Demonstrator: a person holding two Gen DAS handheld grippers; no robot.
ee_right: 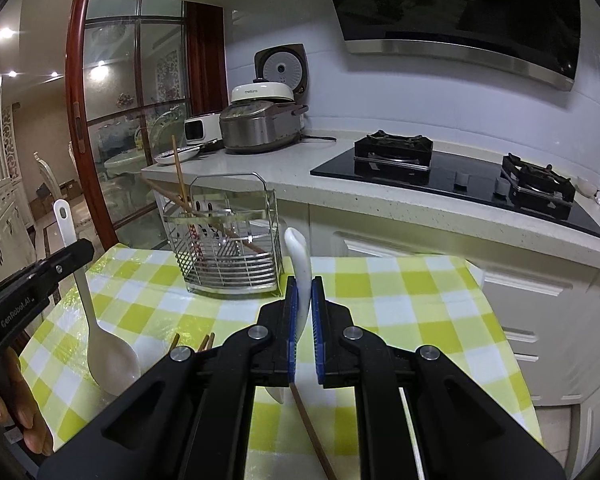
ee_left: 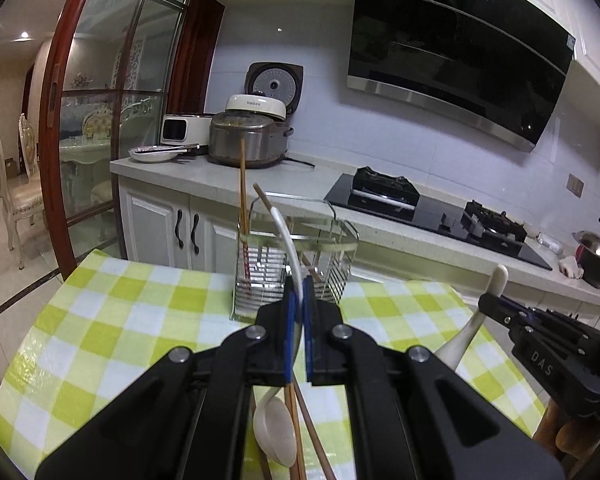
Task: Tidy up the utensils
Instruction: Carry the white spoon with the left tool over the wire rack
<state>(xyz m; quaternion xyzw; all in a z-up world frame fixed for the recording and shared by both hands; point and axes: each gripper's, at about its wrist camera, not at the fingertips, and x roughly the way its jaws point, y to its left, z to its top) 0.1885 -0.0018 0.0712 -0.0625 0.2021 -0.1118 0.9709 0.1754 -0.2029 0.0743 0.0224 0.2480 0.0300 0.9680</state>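
Spoons held in both tools above the desk, short of the caddy.
Left tool (ee_left: 299, 292) is closed on the handle of a white ladle (ee_left: 274, 436), whose bowl hangs low beside loose chopsticks (ee_left: 296, 432) on the checked cloth (ee_left: 112, 304); right tool (ee_right: 303, 294) is clamped on a white spoon (ee_right: 300, 256), handle end upward. Beyond them stands the wire caddy (ee_right: 228, 256), holding one upright chopstick (ee_left: 243, 200) and a slanted one (ee_right: 236, 236). Likely hazards: both grips are on smooth, narrow handles, so either spoon may pivot or slip between the pads; the slanted chopstick crosses the caddy and could block or deflect an inserted spoon; a light caddy may be pushed or tipped by a spoon catching its rim; the two tools, working close together, may collide.
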